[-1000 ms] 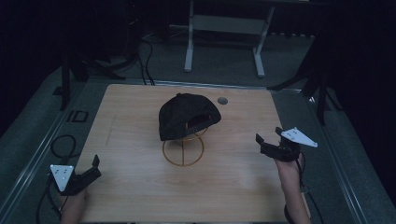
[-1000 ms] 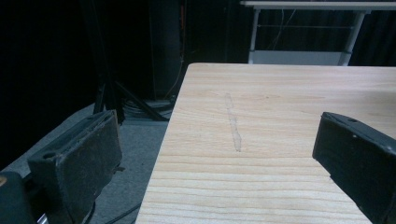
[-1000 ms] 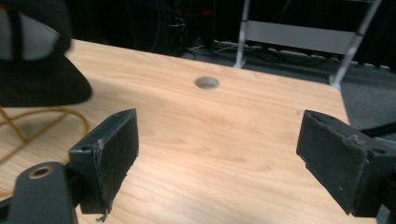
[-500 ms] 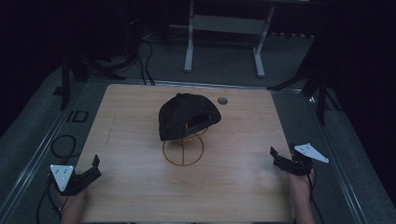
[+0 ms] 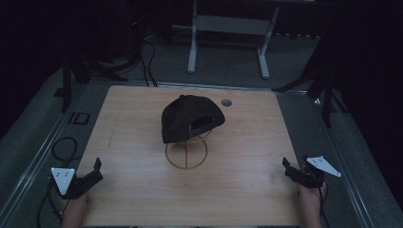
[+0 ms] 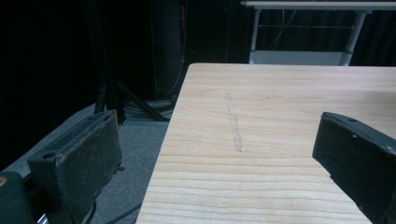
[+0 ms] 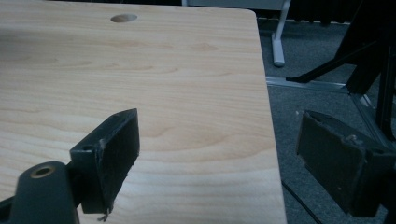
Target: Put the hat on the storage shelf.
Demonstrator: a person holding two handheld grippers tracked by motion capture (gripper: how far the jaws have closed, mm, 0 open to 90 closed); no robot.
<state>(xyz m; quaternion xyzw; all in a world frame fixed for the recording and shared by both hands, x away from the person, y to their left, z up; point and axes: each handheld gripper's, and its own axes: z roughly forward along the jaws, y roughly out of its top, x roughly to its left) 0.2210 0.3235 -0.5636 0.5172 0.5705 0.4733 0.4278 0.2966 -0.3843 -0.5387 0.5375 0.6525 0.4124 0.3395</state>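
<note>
A black cap [image 5: 189, 117] rests on a thin wire stand [image 5: 186, 153] with a round base, in the middle of the wooden table [image 5: 142, 190]. My left gripper [image 5: 97, 170] sits at the table's near left corner, open and holding nothing; its jaws [image 6: 219, 158] straddle the table's left edge. Over the near right edge my right gripper [image 5: 288, 169] is open and empty as well, with one jaw above the wood and the other past the edge [image 7: 219, 154].
A round grommet hole [image 5: 226, 102] [image 7: 123, 18] lies behind the cap to the right. A faint scratch [image 6: 235, 126] marks the wood. Cables [image 5: 62, 147] and dark stand legs [image 5: 71, 76] stand on the grey floor around the table; a white frame [image 5: 228, 23] is behind it.
My right gripper has moved back and to the right, from beside the cap stand toward the table's near right edge. The left gripper and the cap have stayed put.
</note>
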